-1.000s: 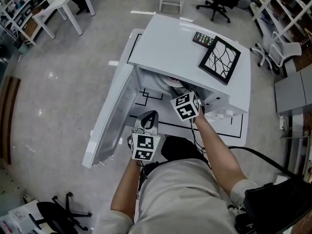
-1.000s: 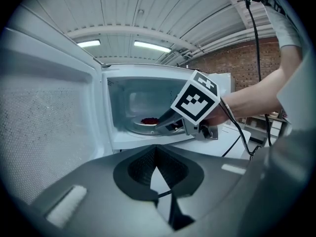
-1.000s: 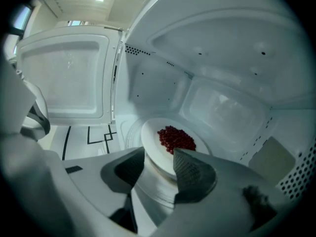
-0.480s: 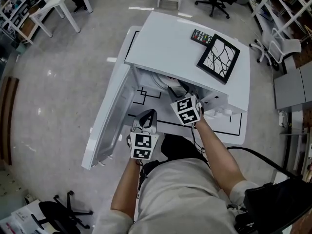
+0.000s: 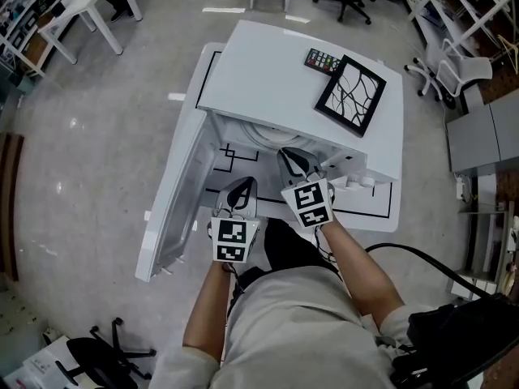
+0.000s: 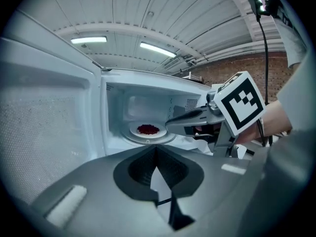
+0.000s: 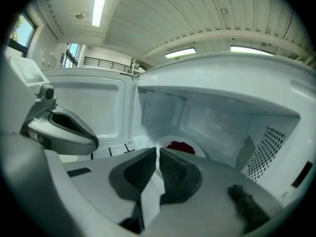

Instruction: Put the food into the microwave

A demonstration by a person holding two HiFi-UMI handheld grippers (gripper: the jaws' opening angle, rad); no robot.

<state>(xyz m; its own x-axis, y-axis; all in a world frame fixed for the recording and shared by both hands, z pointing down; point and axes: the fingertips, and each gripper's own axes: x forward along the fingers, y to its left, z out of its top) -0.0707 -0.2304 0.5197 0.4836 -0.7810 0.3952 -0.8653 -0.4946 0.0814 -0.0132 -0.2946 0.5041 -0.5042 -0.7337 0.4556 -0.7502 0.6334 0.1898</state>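
**Food on the turntable, door open**

The red food lies on its white plate, centred on the floor of the microwave, so loading looks done. The right gripper hangs at the opening, jaws closing, nearly together, nothing between. The left gripper, jaws together and empty, waits beside the open door, probably to swing it. Only the 2 gripper views show the plate; in the head view the oven's top hides it.
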